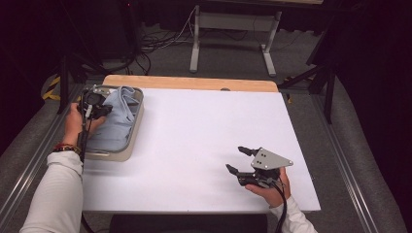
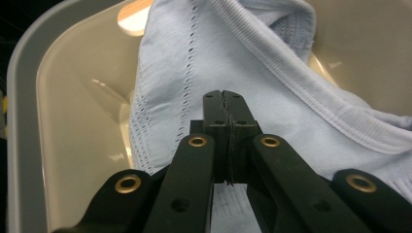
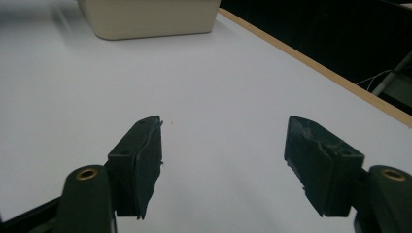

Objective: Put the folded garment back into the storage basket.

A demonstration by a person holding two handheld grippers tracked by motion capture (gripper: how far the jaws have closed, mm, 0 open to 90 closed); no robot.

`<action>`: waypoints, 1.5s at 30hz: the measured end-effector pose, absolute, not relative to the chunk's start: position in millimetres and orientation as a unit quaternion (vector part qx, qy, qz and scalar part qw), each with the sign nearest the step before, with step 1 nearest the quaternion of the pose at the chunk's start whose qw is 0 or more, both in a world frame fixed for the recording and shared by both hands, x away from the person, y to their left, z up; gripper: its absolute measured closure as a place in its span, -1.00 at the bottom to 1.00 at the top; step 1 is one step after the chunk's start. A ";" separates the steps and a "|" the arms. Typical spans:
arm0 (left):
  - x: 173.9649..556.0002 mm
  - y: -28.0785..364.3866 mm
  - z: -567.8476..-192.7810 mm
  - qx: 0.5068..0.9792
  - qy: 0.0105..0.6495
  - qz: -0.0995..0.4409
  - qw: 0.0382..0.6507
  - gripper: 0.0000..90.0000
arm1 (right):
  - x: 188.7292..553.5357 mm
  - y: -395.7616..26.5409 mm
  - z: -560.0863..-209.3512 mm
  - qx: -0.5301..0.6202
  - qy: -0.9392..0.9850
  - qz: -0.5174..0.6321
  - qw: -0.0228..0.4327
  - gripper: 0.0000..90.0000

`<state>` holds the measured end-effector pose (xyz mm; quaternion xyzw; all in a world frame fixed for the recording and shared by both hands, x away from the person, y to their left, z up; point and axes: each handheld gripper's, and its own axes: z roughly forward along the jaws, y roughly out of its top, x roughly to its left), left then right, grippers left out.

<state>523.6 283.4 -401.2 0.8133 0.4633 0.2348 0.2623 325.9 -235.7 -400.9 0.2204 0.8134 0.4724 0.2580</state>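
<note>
Pale blue cloth lies bunched in one cream tub at the left edge of the white tabletop, and that is where your work is. Your left tongs reach down into the tub, and in the left gripper view their tips are pressed together over the cloth. Whether a fold is caught between them you cannot tell for certain from that view; no fabric shows in the seam, yet the tips sit right against the knit. My reading is that you are at the pick-up step: gripping the garment so it can come out of the tub.

If the pinch holds, the next move calls for a straight lift clear of the tub rim, slow enough that the rest of the cloth follows and the light tub is not dragged along. If it does not hold, spread the tongs and bite deeper.

Further right, the tabletop is bare. Your right tongs wait near the front right corner, spread wide and holding nothing, as the right gripper view confirms.

Count: one cloth, one tub, two tongs.
</note>
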 end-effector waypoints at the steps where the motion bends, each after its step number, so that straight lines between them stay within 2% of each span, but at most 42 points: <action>1: 522.3 282.0 -400.0 0.815 0.459 0.228 0.270 0.99 | 325.9 -235.8 -401.0 0.220 0.814 0.472 0.258 -0.32; 4: 521.8 274.7 -401.6 0.829 0.439 0.208 0.278 0.99 | 326.2 -236.2 -401.2 0.222 0.813 0.473 0.256 -0.32; 8: 526.4 259.8 -412.6 0.852 0.424 0.180 0.249 0.99 | 326.2 -234.7 -402.6 0.218 0.817 0.468 0.255 -0.32; 12: 532.8 252.2 -420.1 0.863 0.420 0.176 0.220 0.99 | 327.0 -234.5 -404.2 0.220 0.818 0.467 0.253 -0.32; 22: 542.5 244.8 -424.3 0.867 0.427 0.166 0.198 0.99 | 326.6 -233.5 -405.1 0.218 0.820 0.466 0.251 -0.32; 34: 533.6 246.9 -407.9 0.846 0.415 0.212 0.259 0.99 | 326.1 -234.8 -404.4 0.217 0.818 0.468 0.254 -0.32; 39: 535.4 244.7 -407.8 0.834 0.421 0.236 0.266 0.96 | 325.8 -234.3 -404.0 0.217 0.818 0.468 0.255 -0.32; 41: 541.7 244.6 -406.4 0.826 0.421 0.271 0.256 0.91 | 326.2 -234.2 -404.5 0.218 0.818 0.467 0.255 -0.32; 45: 549.3 248.3 -402.8 0.816 0.439 0.262 0.271 0.92 | 327.9 -235.3 -405.5 0.222 0.818 0.467 0.253 -0.32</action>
